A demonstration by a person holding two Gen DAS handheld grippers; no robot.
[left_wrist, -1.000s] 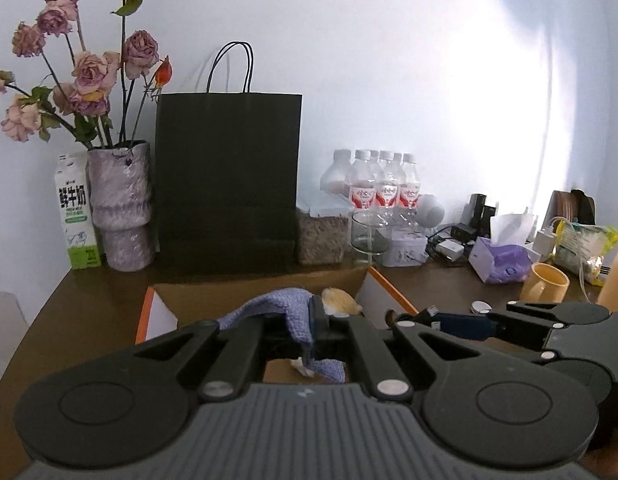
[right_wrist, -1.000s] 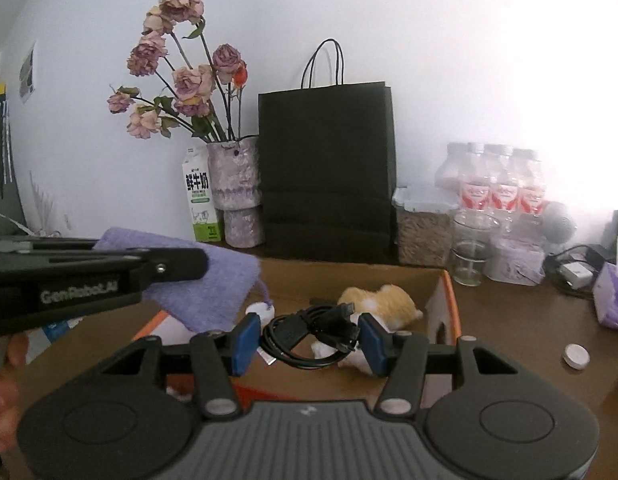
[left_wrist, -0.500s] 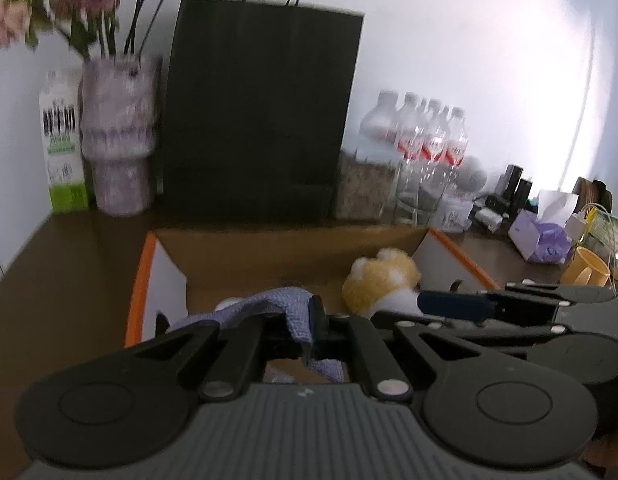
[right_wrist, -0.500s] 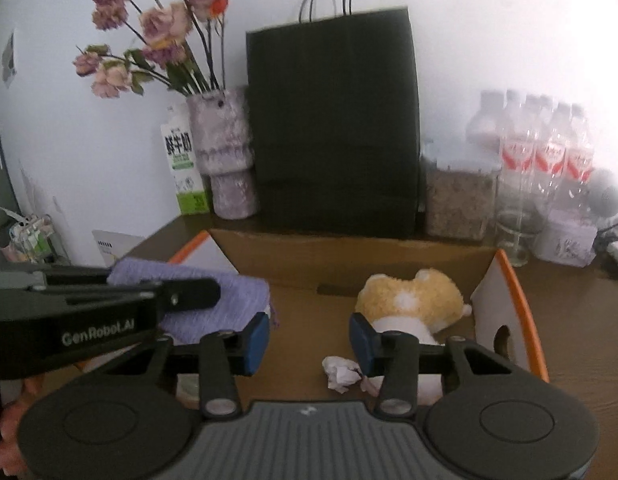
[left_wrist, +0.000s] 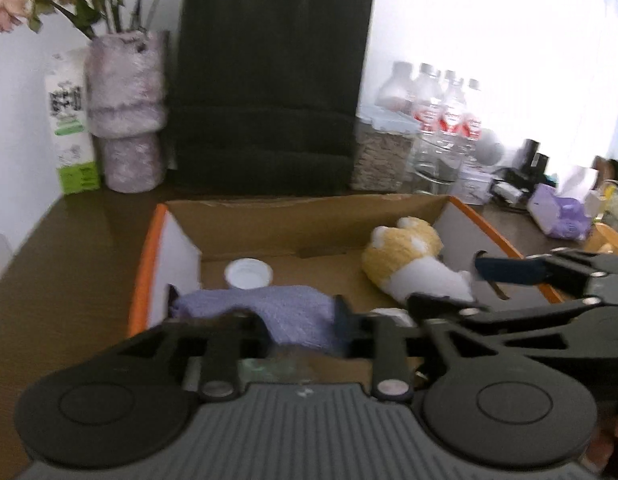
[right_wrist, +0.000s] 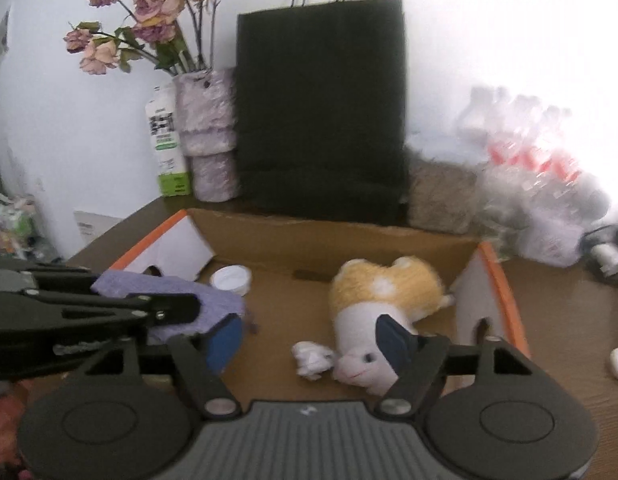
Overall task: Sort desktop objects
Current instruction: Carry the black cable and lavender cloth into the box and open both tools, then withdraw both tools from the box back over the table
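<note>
The left gripper (left_wrist: 305, 320) holds a purple cloth (left_wrist: 269, 312) over the cardboard box (left_wrist: 309, 216) — jaws closed on its folds. Inside lie a white cap (left_wrist: 248, 273) and a yellow-and-white plush toy (left_wrist: 409, 260). A black paper bag (left_wrist: 269, 80) stands behind on the tabletop (left_wrist: 69, 260).

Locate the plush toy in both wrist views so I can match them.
Left wrist: plush toy lies right of centre, inside the cardboard box by its right wall.
Right wrist: plush toy lies centre-right in the box, head toward the camera, just behind the open right gripper.
Shared landmark: the black paper bag standing behind the box.
</note>
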